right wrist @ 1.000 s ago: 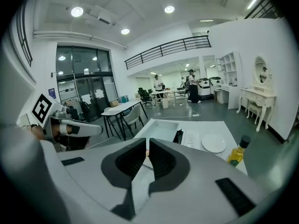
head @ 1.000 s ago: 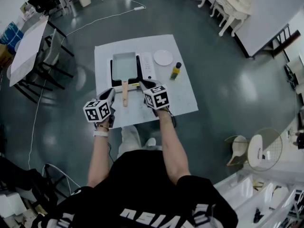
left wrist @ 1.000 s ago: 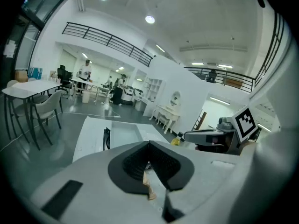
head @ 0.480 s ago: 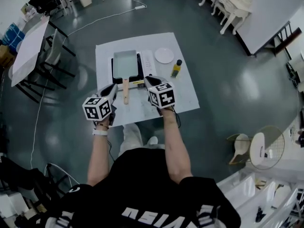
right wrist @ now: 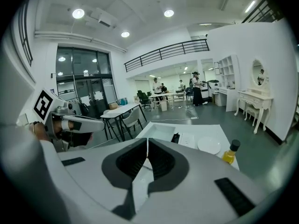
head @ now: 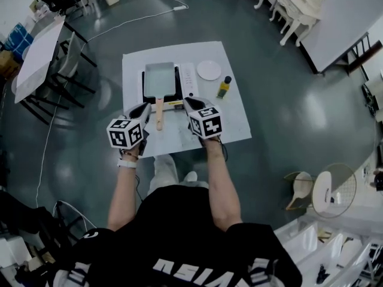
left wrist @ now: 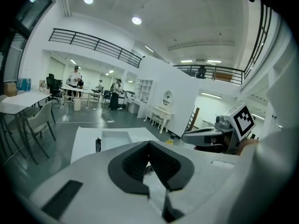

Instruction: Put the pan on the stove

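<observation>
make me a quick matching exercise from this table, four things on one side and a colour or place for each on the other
Things:
1 pan
2 plate
3 bottle
4 stove

Descriptions:
a yellow, with a dark cap
b black, under another item
c rectangular, wooden handle pointing towards the person
d round, white, beyond the yellow item

Pairs: 1-c; 2-d; 3-a; 4-b

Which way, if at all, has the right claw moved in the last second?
Yes. The right claw has shifted slightly right along the front edge of the stove, away from the pan handle.
</observation>
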Available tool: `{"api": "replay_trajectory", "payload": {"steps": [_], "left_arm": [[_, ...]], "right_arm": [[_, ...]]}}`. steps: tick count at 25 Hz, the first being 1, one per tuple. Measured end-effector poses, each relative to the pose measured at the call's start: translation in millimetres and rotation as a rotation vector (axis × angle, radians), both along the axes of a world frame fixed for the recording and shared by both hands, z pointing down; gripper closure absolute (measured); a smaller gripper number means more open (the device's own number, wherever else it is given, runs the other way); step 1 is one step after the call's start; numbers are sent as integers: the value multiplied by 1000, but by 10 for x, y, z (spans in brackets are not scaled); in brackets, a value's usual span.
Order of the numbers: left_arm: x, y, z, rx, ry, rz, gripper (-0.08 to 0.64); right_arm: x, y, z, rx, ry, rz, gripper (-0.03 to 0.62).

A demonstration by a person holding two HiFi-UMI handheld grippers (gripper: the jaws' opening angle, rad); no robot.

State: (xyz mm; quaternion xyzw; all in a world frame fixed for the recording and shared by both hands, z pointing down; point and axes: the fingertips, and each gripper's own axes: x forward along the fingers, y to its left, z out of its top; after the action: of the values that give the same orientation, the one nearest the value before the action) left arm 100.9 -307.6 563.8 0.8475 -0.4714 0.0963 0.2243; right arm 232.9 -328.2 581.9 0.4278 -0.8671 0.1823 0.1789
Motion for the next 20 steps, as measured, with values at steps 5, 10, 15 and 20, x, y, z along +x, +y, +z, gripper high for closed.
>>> {"api": "replay_trajectory", "payload": {"steps": [5,10,15,20], "left_arm": [[15,-47,9,3,-1,7,560],[-40,-34,-50,20,-7,1,560],[-92,-54,-68,20,-11,-6,560],[-111,-60,-63,18,-10,-15,560]], "right_arm": [[-6,-25,38,-4,-2,1,588],[-47,-27,-11,11,-20,10,592],[-82,-54,-59,25,-17,5,594],[-72,-68,-76,32,-20,5,595]]}}
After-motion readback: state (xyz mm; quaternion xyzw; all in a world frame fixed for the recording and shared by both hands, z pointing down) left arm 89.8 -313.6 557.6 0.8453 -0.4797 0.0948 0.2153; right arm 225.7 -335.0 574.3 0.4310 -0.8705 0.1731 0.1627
